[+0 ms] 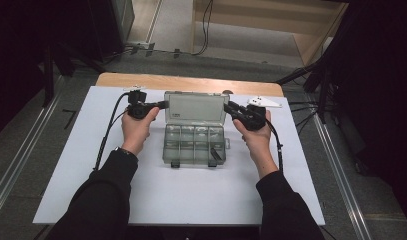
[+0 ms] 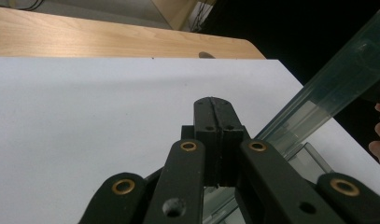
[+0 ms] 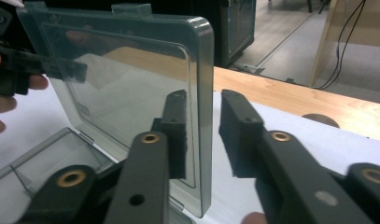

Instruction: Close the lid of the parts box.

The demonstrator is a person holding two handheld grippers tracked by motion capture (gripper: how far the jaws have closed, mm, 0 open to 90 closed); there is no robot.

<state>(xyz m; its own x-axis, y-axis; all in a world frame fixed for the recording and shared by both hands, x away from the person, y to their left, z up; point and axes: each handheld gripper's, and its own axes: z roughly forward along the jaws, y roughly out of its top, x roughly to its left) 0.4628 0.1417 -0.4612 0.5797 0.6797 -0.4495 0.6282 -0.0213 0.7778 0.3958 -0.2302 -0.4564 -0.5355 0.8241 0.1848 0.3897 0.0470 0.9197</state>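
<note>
Evidently both grippers steady the raised lid (image 1: 195,106) of the clear grey plastic compartment box (image 1: 194,144) mid-table: the left gripper (image 1: 162,105), jaws pressed together, touches its left edge; the right gripper (image 3: 201,135) straddles the right edge, jaws slightly apart, not pinching.

The high view is dim and slightly soft, its left and right margins falling to near black, while the white rectangular table sheet (image 1: 191,195) is evenly lit from above and carries only faint, short shadows. In the left gripper view the near black jaw links blur out of focus, and the white sheet glows brightest at the far side. The translucent grey plastic box lid (image 3: 131,88) in the right gripper view carries pale reflections, perhaps of the sheet.
</note>
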